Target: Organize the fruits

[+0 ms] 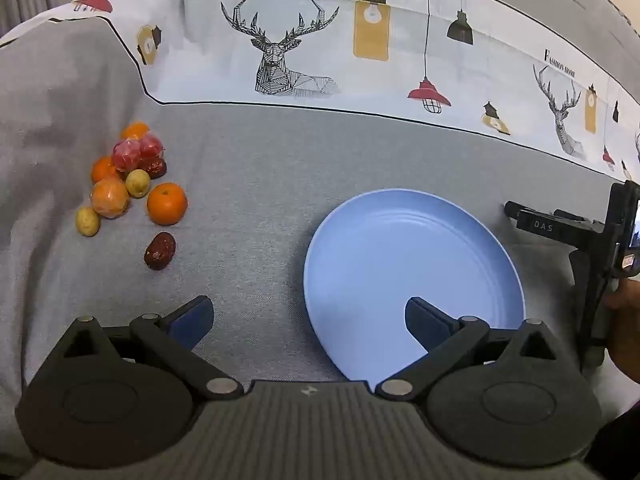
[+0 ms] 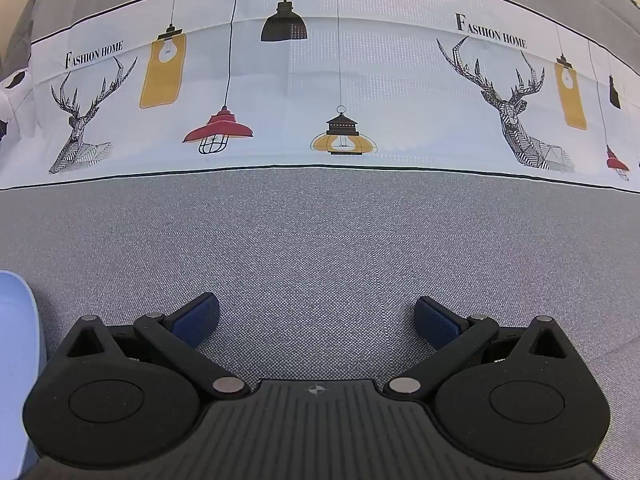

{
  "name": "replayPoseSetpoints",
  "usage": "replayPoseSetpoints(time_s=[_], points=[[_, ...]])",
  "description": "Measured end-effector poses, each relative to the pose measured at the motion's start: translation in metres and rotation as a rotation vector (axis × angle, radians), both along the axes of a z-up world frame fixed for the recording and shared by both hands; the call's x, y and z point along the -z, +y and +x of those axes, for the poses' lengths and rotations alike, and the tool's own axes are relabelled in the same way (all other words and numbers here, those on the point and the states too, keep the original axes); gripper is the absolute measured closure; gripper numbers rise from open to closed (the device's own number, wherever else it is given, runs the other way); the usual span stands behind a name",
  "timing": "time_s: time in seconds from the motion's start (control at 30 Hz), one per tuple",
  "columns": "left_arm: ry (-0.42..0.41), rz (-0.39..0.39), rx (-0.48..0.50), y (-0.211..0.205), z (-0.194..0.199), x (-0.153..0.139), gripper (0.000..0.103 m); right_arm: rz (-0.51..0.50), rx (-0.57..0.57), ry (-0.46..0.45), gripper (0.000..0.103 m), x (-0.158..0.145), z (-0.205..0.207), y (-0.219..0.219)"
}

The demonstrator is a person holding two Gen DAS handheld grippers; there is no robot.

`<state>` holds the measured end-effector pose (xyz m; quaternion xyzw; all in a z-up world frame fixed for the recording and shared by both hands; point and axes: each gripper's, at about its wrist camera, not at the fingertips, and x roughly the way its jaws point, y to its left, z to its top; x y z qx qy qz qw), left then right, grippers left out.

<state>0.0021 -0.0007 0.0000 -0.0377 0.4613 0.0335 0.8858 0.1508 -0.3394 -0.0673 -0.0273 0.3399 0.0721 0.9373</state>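
The loose pile of small fruits is lying at the left of the grey woven fabric surface. It is comprising several orange mandarins, some in clear wrap, two red wrapped fruits, small yellow-green fruits and dark red wrinkled dates. One unwrapped orange mandarin is sitting at the near right edge of the pile, and one dark red date is lying apart, nearest the gripper. The pile is probably awaiting sorting; no fruit is yet on the plate.

The left black two-finger gripper with blue pads is hovering, angled downward, with its jaws spread fully wide and nothing between them. Its left pad is over bare fabric and its right pad is overlapping the near part of the plate in view. This wide stance is suiting an approach to a round fruit.

The round pale blue plate is resting empty to the right of the pile, well apart from it, likely serving as the destination.

The right black two-finger gripper with blue pads is waiting over bare fabric just right of the plate, jaws likewise fully spread and empty. A hand is gripping its handle.

Behind the working area, a white printed band showing deer, hanging lamps and the words "FASHION HOME" is crossing the cloth. Grey folds, possibly a curtain, are showing at far left.
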Motion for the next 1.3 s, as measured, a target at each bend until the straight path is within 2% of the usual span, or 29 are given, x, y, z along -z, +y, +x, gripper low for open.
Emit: replayPoseSetpoints(time_s=[0.1, 0.17, 0.23, 0.27, 0.37, 0.43, 0.53, 0.63, 0.73, 0.8, 0.87, 0.9, 0.93, 0.97, 1.03, 1.13, 1.2, 1.3], points=[[-0.003, -0.008, 0.003, -0.005, 0.001, -0.001, 0.001, -0.006, 0.017, 0.035, 0.000, -0.004, 0.001, 0.003], [-0.019, -0.001, 0.006, -0.012, 0.003, -0.007, 0.001, -0.035, 0.026, 0.096, 0.000, -0.013, -0.004, 0.004], [-0.046, 0.013, 0.007, -0.018, 0.005, -0.015, 0.001, -0.083, 0.131, 0.097, 0.001, -0.019, -0.007, 0.000], [-0.056, 0.009, 0.008, -0.018, 0.004, -0.017, 0.001, -0.104, 0.180, 0.075, 0.002, -0.028, -0.008, -0.001], [-0.133, 0.021, 0.025, -0.020, -0.008, -0.028, 0.001, -0.135, 0.275, -0.175, 0.001, -0.072, -0.047, 0.003], [-0.191, 0.047, 0.039, -0.021, -0.019, -0.041, 0.001, -0.120, 0.283, -0.264, 0.001, -0.103, -0.072, 0.010], [-0.247, 0.092, 0.050, -0.011, -0.025, -0.063, 0.001, -0.074, 0.252, -0.313, 0.000, -0.144, -0.111, 0.027], [-0.287, 0.056, 0.047, -0.004, -0.028, -0.090, 0.001, -0.031, 0.226, -0.330, 0.000, -0.175, -0.128, 0.042], [-0.328, 0.053, 0.044, 0.000, -0.029, -0.111, 0.001, 0.060, 0.210, -0.354, 0.000, -0.194, -0.152, 0.055], [-0.366, 0.050, 0.041, 0.001, -0.040, -0.105, 0.001, 0.104, 0.200, -0.344, 0.000, -0.196, -0.162, 0.063], [-0.375, 0.077, 0.065, -0.001, -0.049, -0.082, 0.001, 0.088, 0.187, -0.310, 0.000, -0.187, -0.167, 0.076], [-0.295, 0.092, 0.093, -0.003, -0.043, -0.068, 0.001, 0.072, 0.178, -0.274, 0.000, -0.179, -0.165, 0.084], [-0.226, 0.092, 0.100, -0.003, -0.036, -0.062, 0.006, 0.062, 0.165, -0.215, 0.001, -0.166, -0.162, 0.088], [-0.187, 0.060, 0.092, 0.000, -0.029, -0.058, 0.007, 0.059, 0.161, -0.161, 0.001, -0.158, -0.158, 0.093], [-0.192, 0.014, 0.074, 0.008, -0.020, -0.056, 0.007, 0.048, 0.139, -0.067, 0.001, -0.149, -0.143, 0.097], [-0.134, 0.012, 0.058, 0.011, -0.006, -0.046, 0.007, 0.019, 0.123, -0.059, 0.001, -0.135, -0.137, 0.111], [-0.100, -0.017, 0.046, 0.014, -0.002, -0.038, 0.007, 0.013, 0.111, -0.025, 0.001, -0.125, -0.136, 0.112], [-0.080, -0.032, 0.049, 0.007, 0.001, -0.033, 0.007, 0.012, 0.116, 0.104, 0.003, -0.104, -0.125, 0.117]])
